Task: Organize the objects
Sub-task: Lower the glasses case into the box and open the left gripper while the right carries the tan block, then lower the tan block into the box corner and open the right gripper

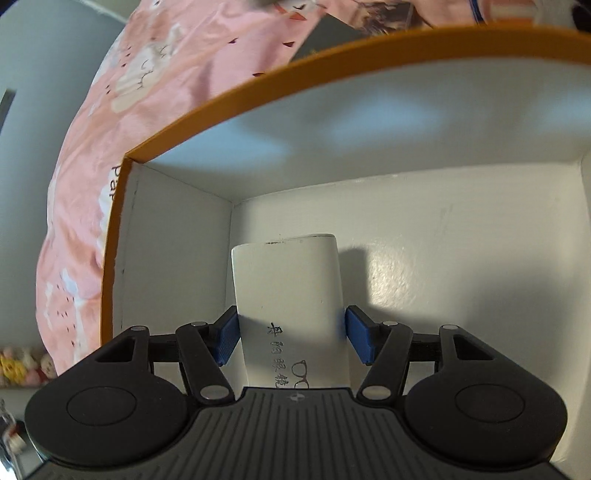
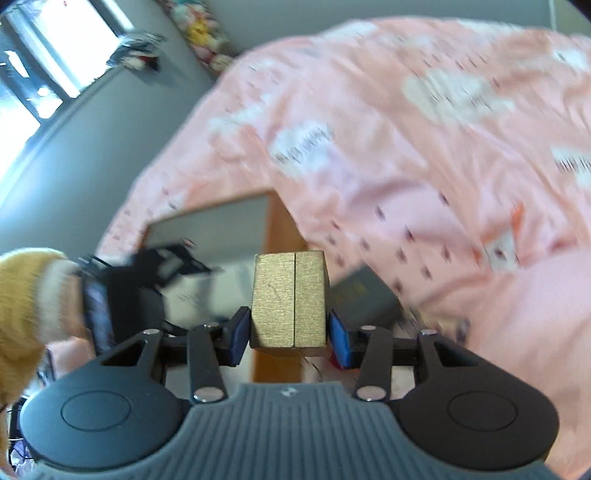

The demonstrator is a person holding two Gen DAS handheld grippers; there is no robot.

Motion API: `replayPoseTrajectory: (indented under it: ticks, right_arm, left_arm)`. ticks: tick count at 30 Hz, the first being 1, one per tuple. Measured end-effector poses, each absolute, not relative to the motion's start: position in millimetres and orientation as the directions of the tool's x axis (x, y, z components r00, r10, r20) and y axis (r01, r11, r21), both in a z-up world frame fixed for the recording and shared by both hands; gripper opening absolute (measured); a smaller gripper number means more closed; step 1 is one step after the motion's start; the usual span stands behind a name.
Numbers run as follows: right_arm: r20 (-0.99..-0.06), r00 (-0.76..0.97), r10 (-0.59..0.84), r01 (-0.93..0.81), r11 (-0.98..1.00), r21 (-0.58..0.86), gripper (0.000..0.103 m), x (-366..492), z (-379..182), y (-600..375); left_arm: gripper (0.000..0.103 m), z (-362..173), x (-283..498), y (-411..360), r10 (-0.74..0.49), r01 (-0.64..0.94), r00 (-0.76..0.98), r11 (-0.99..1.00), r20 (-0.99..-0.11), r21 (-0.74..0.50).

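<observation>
At frame centre, the left hand-held gripper [image 1: 290,334] clasps a white glasses case [image 1: 290,310] inside the orange-rimmed box [image 1: 258,99]. The right hand-held gripper [image 2: 289,334] grips a gold box [image 2: 289,301] at centre, above the pink bedspread [image 2: 424,147].

A home bedroom: a pink cloud-print duvet [image 2: 424,147] covers the bed, with plush toys [image 2: 201,29] near a window [image 2: 48,62].
</observation>
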State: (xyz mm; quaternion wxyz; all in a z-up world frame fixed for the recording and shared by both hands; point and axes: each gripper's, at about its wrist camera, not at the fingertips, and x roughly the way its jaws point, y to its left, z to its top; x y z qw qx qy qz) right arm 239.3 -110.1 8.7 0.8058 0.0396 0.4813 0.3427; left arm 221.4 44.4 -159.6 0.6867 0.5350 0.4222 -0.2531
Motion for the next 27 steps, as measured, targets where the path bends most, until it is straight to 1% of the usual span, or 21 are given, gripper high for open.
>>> replayPoseTrajectory:
  ticks: [3,5,10,12,14,15,21,22,24,27]
  right_arm:
    - [-0.736,0.297,0.608,-0.557,0.736,0.384,0.048,244,15,-86]
    - [-0.736,0.293,0.611,-0.582,0.724,0.37,0.048,245,17,-70]
    - [-0.753,0.279,0.595,-0.622,0.71,0.331,0.048,255,7,-34]
    - [-0.754,0.291,0.589,-0.647,0.702,0.298,0.048,257,7,-22]
    - [-0.755,0.293,0.586,-0.664,0.693,0.28,0.047,259,7,-13]
    - [-0.759,0.288,0.584,-0.667,0.691,0.279,0.047,262,5,-8]
    - [-0.789,0.271,0.552,-0.676,0.692,0.252,0.047,268,-4,20]
    - [-0.8,0.271,0.536,-0.675,0.698,0.239,0.047,270,-7,26]
    - [-0.82,0.291,0.492,-0.671,0.716,0.192,0.047,275,-14,37]
    - [-0.843,0.329,0.426,-0.68,0.727,0.102,0.047,278,-25,51]
  left_arm:
    - [0.071,-169,219,45,0.117,0.786,0.56,0.235,-0.82,0.571]
    - [0.075,-175,219,47,0.123,0.771,0.596,0.186,-0.793,0.609]
    - [0.078,-180,217,50,0.118,0.735,0.641,0.191,-0.758,0.651]
    - [0.083,-184,212,51,0.122,0.686,0.706,0.125,-0.698,0.717]
    - [0.083,-186,210,52,0.136,0.653,0.742,0.072,-0.656,0.754]
    - [0.083,-185,210,53,0.145,0.653,0.742,0.07,-0.655,0.755]
    - [0.082,-170,226,61,0.153,0.715,0.65,0.21,-0.744,0.667]
    - [0.08,-170,227,62,0.153,0.721,0.644,0.207,-0.749,0.662]
    - [0.079,-175,230,65,0.176,0.732,0.635,0.172,-0.752,0.659]
    - [0.079,-177,236,68,0.199,0.751,0.607,0.171,-0.769,0.637]
